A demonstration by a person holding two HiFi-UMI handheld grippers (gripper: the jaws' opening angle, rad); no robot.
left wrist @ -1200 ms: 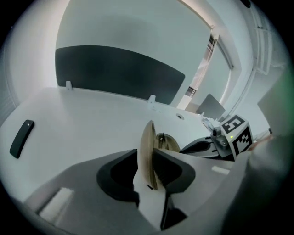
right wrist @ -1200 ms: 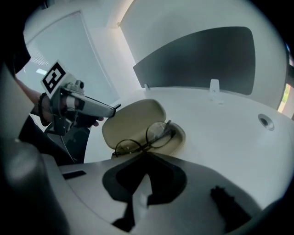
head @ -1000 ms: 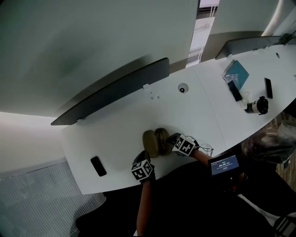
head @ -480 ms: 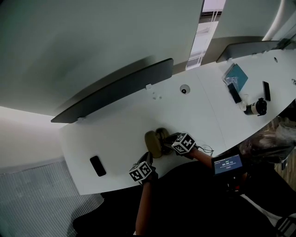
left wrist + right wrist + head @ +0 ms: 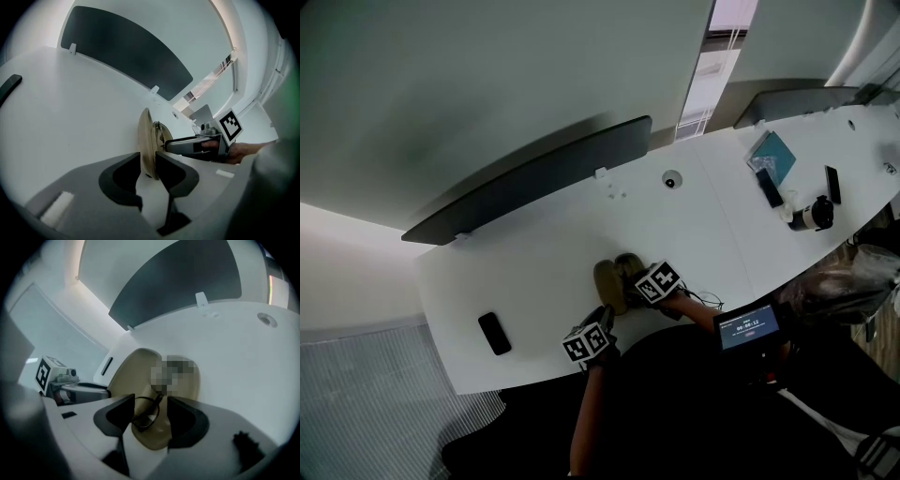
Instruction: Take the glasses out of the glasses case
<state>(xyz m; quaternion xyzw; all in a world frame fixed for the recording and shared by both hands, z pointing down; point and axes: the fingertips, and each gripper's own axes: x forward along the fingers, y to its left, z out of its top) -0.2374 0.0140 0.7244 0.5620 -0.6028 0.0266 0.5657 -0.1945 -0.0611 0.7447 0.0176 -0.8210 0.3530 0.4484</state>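
Showing glasses (image 5: 145, 414) in glasses case (image 5: 136, 371): right gripper view | head view: indiscernible

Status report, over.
Left hand-held gripper just opening, case lid between its jaws. Right hand-held gripper just opened wide around glasses, not gripping. Glasses in open case. Nothing blocking.

Tan clamshell glasses case (image 5: 612, 283) open; dark thin-rimmed glasses (image 5: 146, 413) lying inside.
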